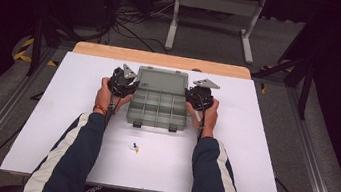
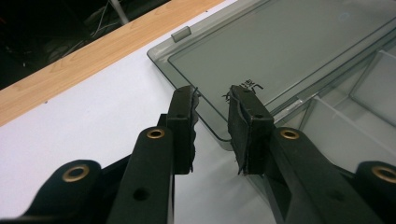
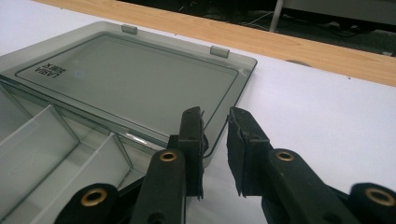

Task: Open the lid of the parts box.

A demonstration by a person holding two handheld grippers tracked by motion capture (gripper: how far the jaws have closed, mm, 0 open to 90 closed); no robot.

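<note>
White table (image 1: 80,113) | smoky clear compartment box (image 1: 159,105), lid flat open | both claws slightly apart, empty

One translucent grey plastic compartment box (image 1: 159,105) lies open on one white surface (image 1: 75,113), with one flat smoky lid (image 1: 161,81) folded back. The lid carries two small latch tabs (image 3: 129,29). One small blue-and-yellow object (image 1: 136,147) lies apart. Two black two-jaw tools: the left tool (image 1: 123,82) and the right tool (image 1: 200,94).

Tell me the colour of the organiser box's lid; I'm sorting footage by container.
Translucent smoky grey lid, clearest in the right gripper view.
</note>
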